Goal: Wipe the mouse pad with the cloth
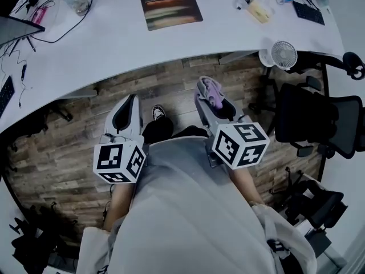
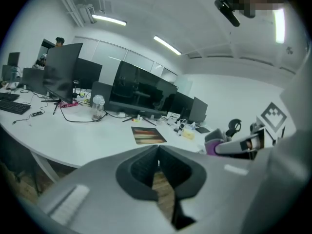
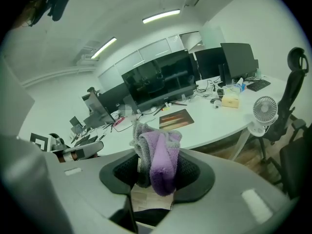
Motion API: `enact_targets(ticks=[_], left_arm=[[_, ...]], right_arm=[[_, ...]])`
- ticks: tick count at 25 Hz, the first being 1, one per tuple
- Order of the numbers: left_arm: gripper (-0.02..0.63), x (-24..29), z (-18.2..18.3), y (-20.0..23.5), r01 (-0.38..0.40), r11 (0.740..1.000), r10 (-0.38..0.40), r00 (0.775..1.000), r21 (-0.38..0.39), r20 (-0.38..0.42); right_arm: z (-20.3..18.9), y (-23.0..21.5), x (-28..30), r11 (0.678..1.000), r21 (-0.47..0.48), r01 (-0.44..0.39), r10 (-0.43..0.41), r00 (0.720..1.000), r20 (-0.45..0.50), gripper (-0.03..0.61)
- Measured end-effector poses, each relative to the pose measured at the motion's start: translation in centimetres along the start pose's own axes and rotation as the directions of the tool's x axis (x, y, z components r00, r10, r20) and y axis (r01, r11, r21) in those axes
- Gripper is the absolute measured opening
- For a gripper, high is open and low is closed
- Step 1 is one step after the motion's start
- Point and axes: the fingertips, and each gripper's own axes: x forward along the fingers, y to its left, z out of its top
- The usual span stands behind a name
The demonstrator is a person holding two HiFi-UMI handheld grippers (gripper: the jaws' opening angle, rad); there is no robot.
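The right claw [image 3: 155, 173] grips a crumpled purple cloth [image 3: 161, 155] whose grey folds show only in the right gripper view, the left claw [image 2: 158, 161] is clenched empty, and the dark streaked mouse pad [image 1: 171, 8] lies on the worktop [image 1: 114, 44].

Open desk [image 1: 114, 44] around mouse pad [image 1: 171, 8], bottle [image 1: 77, 0] left, clutter [image 1: 254, 4] and fan [image 1: 283, 54] right

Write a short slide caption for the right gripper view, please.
Right claw shut on a purple cloth, facing the mouse pad on the white desk.
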Motion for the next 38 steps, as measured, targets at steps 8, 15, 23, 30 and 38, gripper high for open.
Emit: enact_targets(ticks=[8,15,23,30,38], left_arm=[[0.0,1.9,0.2,2.0,0.023,1.0,-0.023,0.999,-0.015,-0.043],[0.0,4.1,2.3,3.7,-0.042,0.999,0.042,0.999,0.004,-0.014],[0.0,9.9,6.2,4.3,-0.055,0.997,0.055,0.998,0.045,-0.008],[0.0,16.4,9.4,3.5,-0.03,0.998,0.031,0.999,0.056,-0.023],[0.0,22.4,11.1,4.7,-0.063,0.998,0.063,0.996,0.004,-0.057]], right_arm=[[2.5,1.0,2.1,1.0,0.003,-0.01,0.01,1.0,0.002,0.166],[4.8,0.2,4.0,0.999,-0.034,-0.009,0.009,1.0,0.015,0.167],[10.2,-2.4,7.9,0.998,-0.028,-0.061,0.062,0.997,0.053,0.169],[16.0,-4.3,12.1,0.99,-0.011,-0.141,0.141,0.988,0.069,0.17],[20.4,-6.5,18.0,0.977,-0.001,-0.213,0.213,0.977,0.017,0.172]])
